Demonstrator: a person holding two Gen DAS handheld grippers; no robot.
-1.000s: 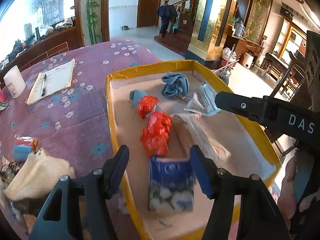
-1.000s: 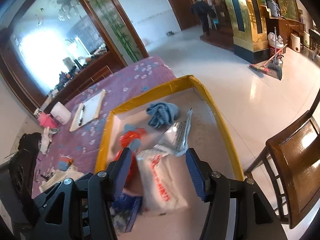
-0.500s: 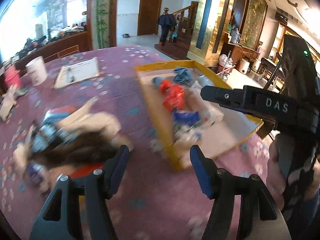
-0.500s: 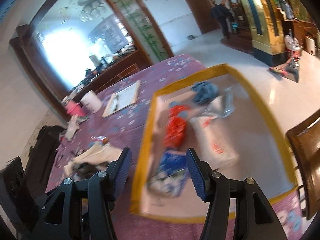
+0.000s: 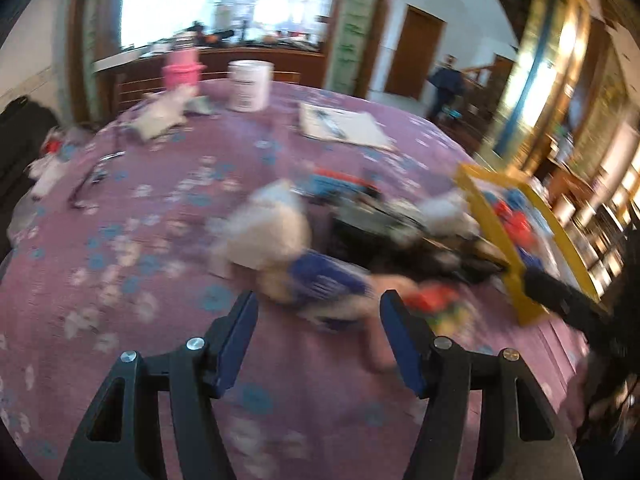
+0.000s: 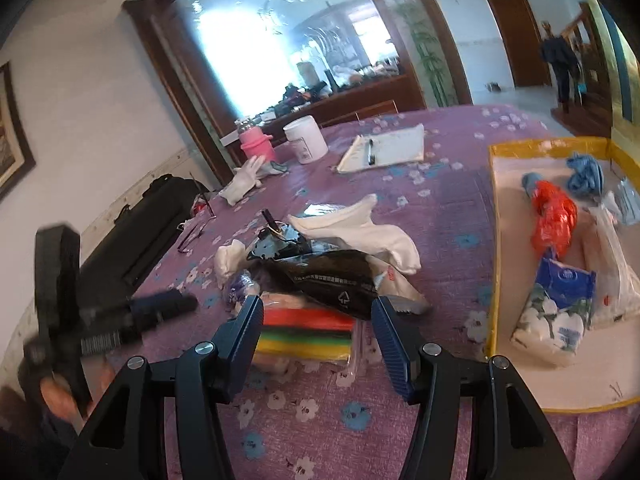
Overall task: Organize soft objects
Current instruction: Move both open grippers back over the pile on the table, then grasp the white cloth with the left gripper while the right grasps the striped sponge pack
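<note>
A heap of soft things lies on the purple flowered tablecloth: a black plastic bag (image 6: 332,276), a white cloth (image 6: 360,228) and a rainbow-striped packet (image 6: 308,328). My right gripper (image 6: 316,332) hovers open just before the heap with nothing between its fingers. To the right, the yellow-rimmed tray (image 6: 494,240) holds a red bag (image 6: 554,216), a blue cloth (image 6: 586,174), a blue tissue pack (image 6: 560,304) and a clear bag (image 6: 616,264). The left wrist view is blurred. There my left gripper (image 5: 318,320) is open and empty in front of the same heap (image 5: 272,232), with the tray (image 5: 488,224) to its right.
At the table's far side stand a white tub (image 6: 306,140) and a pink bottle (image 6: 256,144), with a notepad and pen (image 6: 384,148), a white glove (image 6: 244,180) and glasses (image 6: 192,232) nearby. A black case (image 6: 140,232) lies beyond the left edge. A person (image 6: 560,60) stands far off.
Both grippers have swung left, from above the tray to the heap on the tablecloth. Both have stayed open and empty.
</note>
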